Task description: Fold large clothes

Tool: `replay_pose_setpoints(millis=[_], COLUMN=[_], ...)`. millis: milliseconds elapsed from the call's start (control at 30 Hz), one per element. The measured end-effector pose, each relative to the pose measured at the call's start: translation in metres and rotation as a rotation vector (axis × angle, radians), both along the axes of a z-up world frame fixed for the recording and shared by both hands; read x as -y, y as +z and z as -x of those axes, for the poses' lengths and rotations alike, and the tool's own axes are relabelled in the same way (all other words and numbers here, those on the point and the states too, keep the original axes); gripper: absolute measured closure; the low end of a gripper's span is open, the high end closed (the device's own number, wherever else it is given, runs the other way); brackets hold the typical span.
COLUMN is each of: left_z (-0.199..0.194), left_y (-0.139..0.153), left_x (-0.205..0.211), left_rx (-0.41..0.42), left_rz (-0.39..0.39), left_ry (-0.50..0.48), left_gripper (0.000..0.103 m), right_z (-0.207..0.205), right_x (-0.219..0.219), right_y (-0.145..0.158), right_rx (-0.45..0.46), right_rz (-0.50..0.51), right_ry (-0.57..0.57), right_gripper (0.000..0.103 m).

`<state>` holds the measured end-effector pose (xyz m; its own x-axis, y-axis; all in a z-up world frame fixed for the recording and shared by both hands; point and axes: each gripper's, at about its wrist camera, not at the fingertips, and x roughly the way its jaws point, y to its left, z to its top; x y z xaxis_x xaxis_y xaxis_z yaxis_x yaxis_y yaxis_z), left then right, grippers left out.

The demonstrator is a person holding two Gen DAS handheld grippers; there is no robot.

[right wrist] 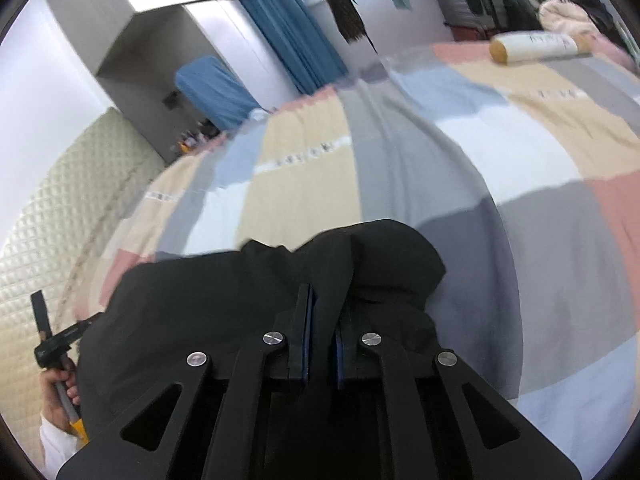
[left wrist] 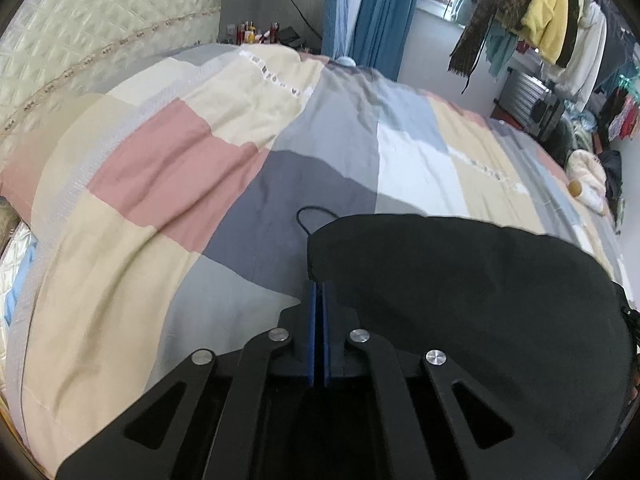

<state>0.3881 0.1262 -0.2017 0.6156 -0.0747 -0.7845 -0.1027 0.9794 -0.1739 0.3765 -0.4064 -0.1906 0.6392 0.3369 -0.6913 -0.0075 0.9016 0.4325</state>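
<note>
Patchwork bedspread [left wrist: 248, 152] fills both views, blocks of pink, beige, grey, pale blue, white. Quilted cream headboard [left wrist: 80, 40] at 10 o'clock in the left wrist view, 8 o'clock in the right. Black garment [left wrist: 480, 300] lies on the bedspread at 4 o'clock in the left view, thin black cord loop at its upper left edge; in the right wrist view same garment [right wrist: 224, 304] bunched from center to 8 o'clock. Blue curtain [left wrist: 380, 20] at 12 o'clock. Hanging clothes [left wrist: 552, 20] at 1–2 o'clock. Left gripper [left wrist: 319, 286] jaws together, pinching the garment's edge. Right gripper [right wrist: 322, 300] jaws nearly together, clamped on a fold of black cloth running up between them. Cream tube-like bottle [right wrist: 536, 46] lying on the bedspread at 1 o'clock, right view. Person's left hand [right wrist: 60, 396] at 8 o'clock, on a handle.
</note>
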Motion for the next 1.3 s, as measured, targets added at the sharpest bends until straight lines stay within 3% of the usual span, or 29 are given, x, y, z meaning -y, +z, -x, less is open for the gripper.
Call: replay_pose_setpoints(millis=[133,300,367,400,433,467,500,700,800,1033,1133,1300], left_z=[0.0,0.008,0.014,0.018,0.021,0.027,0.033,0.071,0.098,0.178,0.207,0.257], left_y=[-0.005,0.002,0.009,0.014,0.019,0.027,0.034,0.093,0.139,0.234,0.257,0.279], left_x=[0.002,0.004,0.006,0.008,0.01,0.013,0.016,0.031,0.043,0.061,0.067,0.075], left_rx=[-0.014,-0.01,0.0,0.006,0.014,0.034,0.052,0.123,0.182,0.344,0.388,0.443], left_rz=[0.0,0.011,0.034,0.039,0.037,0.027,0.019,0.017,0.012,-0.005,-0.023,-0.01], left_ry=[-0.006,-0.011,-0.015,-0.018,-0.021,-0.026,-0.03,-0.07,-0.105,-0.152,-0.171,-0.202], left_gripper=[0.101,0.098,0.089,0.073,0.057,0.051,0.048,0.047,0.046,0.026,0.023,0.019], right_z=[-0.003,0.01,0.016,0.02,0.026,0.03,0.037,0.078,0.106,0.196,0.235,0.291], right_x=[0.002,0.005,0.006,0.007,0.007,0.008,0.009,0.009,0.003,-0.026,-0.046,-0.075], right_y=[-0.016,-0.003,0.003,0.008,0.013,0.018,0.026,0.095,0.142,0.255,0.286,0.311], right_rx=[-0.041,-0.022,-0.025,-0.023,-0.016,-0.008,0.007,0.117,0.199,0.447,0.537,0.628], right_rz=[0.008,0.025,0.035,0.037,0.037,0.037,0.034,0.055,0.071,0.12,0.158,0.198], right_ry=[-0.007,-0.038,-0.06,-0.074,-0.084,-0.09,-0.093,-0.117,-0.124,-0.122,-0.097,-0.052], right_gripper=[0.096,0.093,0.087,0.07,0.061,0.048,0.047,0.047,0.047,0.04,0.035,0.022])
